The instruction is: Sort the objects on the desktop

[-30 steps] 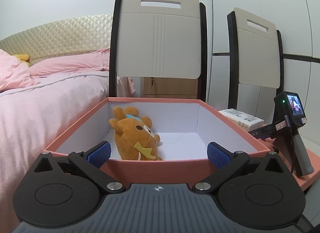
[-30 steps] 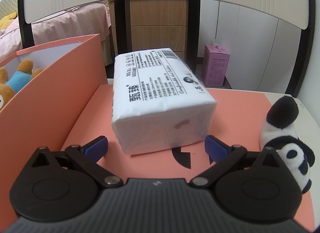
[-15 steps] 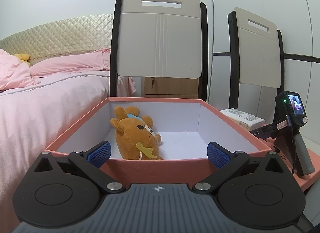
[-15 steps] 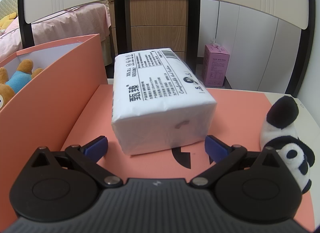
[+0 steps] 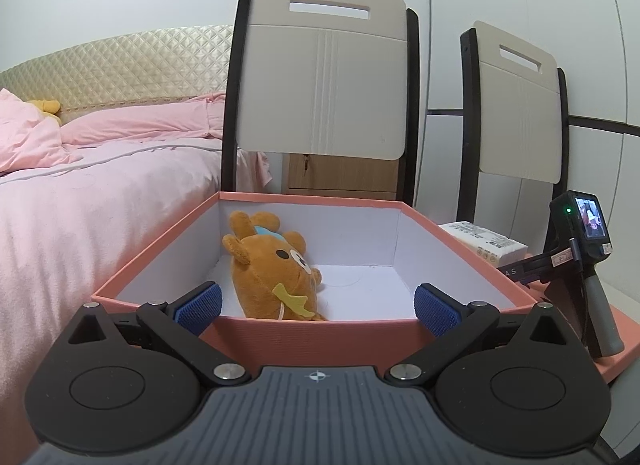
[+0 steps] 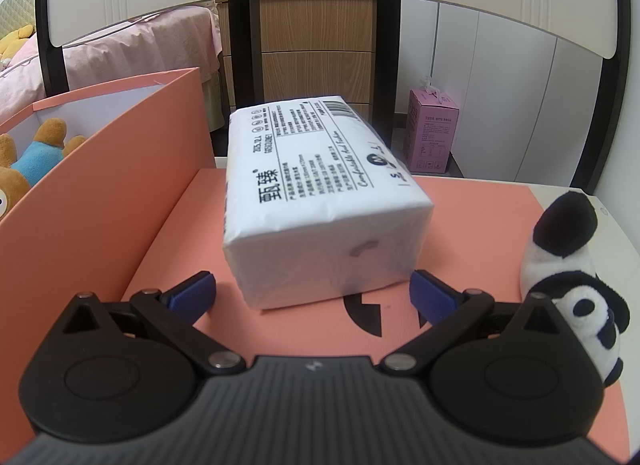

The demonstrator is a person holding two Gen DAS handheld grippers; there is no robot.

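Right gripper [image 6: 313, 294]: jaws spread wide, empty, blue pads level with near end of tissue pack [image 6: 320, 201], not touching. Pack lies flat on salmon mat [image 6: 472, 217], long axis running away from camera, barcode end far. Panda plush [image 6: 572, 273] at mat's right edge.

Left gripper [image 5: 316, 307]: jaws spread wide, empty, at near wall of salmon box [image 5: 340, 335]. Brown bear plush [image 5: 272, 269] inside box, at left.

The left gripper [image 5: 316, 307] hangs at the near wall of a salmon-pink box [image 5: 360, 331], its blue-padded fingers [image 5: 198, 307] spread wide with nothing between them. Inside the box, toward its left, a brown plush bear [image 5: 272, 269] lies on the white floor. To the right, outside the box, sit a white tissue pack [image 5: 486, 243] and the right gripper [image 5: 576, 249], whose fingers are hidden. Two chair backs [image 5: 326, 85] stand behind, with a pink bed [image 5: 92, 193] on the left.
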